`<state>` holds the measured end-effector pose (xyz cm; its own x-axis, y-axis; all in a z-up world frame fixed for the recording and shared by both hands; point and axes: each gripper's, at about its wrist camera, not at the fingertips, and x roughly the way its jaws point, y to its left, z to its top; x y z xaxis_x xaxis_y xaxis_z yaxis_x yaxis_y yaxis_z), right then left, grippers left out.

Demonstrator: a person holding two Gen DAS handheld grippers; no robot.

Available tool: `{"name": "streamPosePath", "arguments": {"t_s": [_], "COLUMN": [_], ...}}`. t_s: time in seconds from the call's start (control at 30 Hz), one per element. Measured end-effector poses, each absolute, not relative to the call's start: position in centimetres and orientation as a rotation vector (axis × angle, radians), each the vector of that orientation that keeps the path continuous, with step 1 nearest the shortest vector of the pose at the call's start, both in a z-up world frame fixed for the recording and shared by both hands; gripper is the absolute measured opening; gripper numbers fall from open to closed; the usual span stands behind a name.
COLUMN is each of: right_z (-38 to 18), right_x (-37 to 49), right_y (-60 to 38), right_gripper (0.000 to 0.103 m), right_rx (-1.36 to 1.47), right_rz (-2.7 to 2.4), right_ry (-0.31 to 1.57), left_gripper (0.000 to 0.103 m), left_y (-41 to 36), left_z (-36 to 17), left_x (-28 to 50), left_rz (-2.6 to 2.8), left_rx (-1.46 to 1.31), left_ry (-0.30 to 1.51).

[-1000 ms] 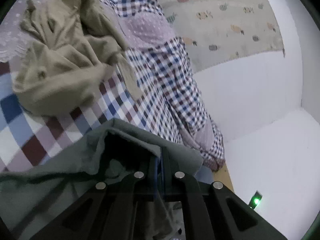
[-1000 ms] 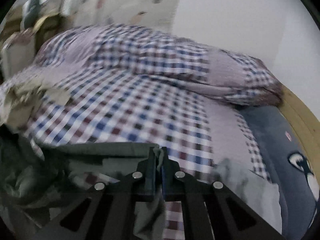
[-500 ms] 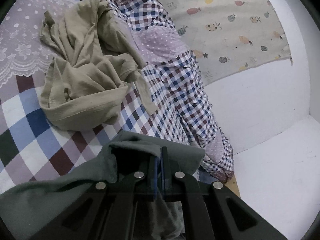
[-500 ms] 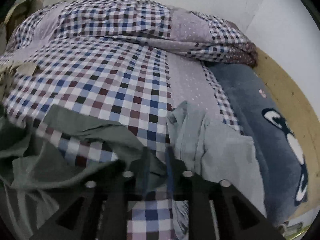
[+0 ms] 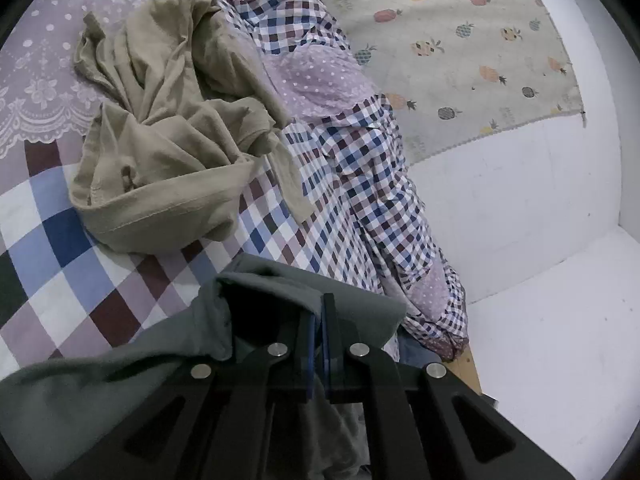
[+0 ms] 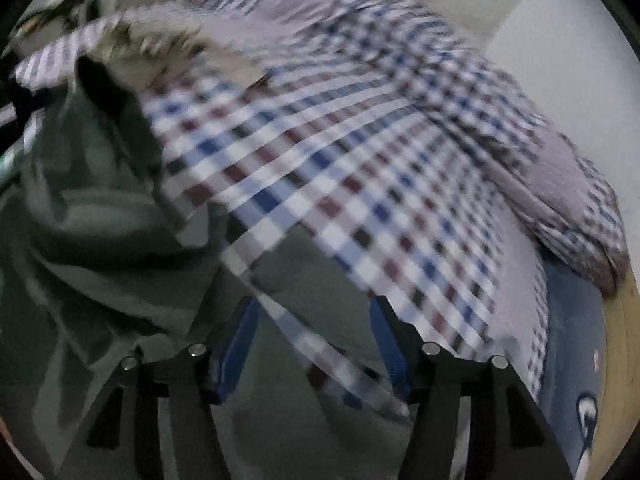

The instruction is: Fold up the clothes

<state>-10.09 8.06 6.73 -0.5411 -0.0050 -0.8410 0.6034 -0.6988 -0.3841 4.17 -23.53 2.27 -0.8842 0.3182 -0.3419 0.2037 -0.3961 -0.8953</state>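
Observation:
My left gripper [image 5: 319, 312] is shut on a fold of the grey-green garment [image 5: 100, 384], which drapes over its fingers above the checked bed cover [image 5: 60, 264]. A crumpled beige garment [image 5: 168, 128] lies on the bed beyond it. In the blurred right wrist view my right gripper [image 6: 314, 312] is open, its blue pads wide apart. The grey-green garment [image 6: 92, 248] lies on the bed to its left and under its fingers. The beige garment [image 6: 168, 48] shows at the far left.
A rolled checked quilt [image 5: 372, 184] runs along the white wall [image 5: 520, 208], with a pineapple-print cloth [image 5: 460, 40] hanging above. A lace-edged lilac cloth [image 5: 36, 80] covers the bed's far left. A dark blue blanket [image 6: 572, 340] and wooden bed edge [image 6: 620, 352] are at right.
My right gripper has let go of the grey-green garment and opened wide, swinging left over the bed. My left gripper keeps its hold and has shifted slightly.

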Motion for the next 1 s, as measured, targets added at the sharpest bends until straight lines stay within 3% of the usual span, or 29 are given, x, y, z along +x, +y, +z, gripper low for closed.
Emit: {"name": "streamPosePath", "arguments": {"t_s": [0.23,0.3,0.37,0.57,1.0], "right_z": [2.7,1.8,1.0,2.1,17.1], "right_x": [-12.9,-13.5,-14.1,-14.0,-13.3], "right_y": [6.8,7.1,7.6,9.7,23.6], "right_gripper": [0.051,0.041,0.011,0.005,0.004], "right_rx": [1.314,1.348,1.388,1.321,1.068], "right_rz": [-2.228,-2.224,-2.218,-2.327,-2.923], "right_ry": [0.885,0.857,0.816,0.745,0.487], "left_gripper": [0.001,0.001,0.001,0.001,0.001], "left_y": [-23.3,-23.2,-23.1,-22.8,-23.0], "left_z": [2.1,2.0,1.9,1.8,1.9], "left_x": [3.6,3.5,3.4,3.2,3.2], "left_rz": [2.457,2.459,2.464,2.486,2.522], "left_rx": [-0.752,-0.757,-0.761,-0.770,-0.768], "left_ry": [-1.666,-1.664,-1.661,-1.640,-1.626]}}
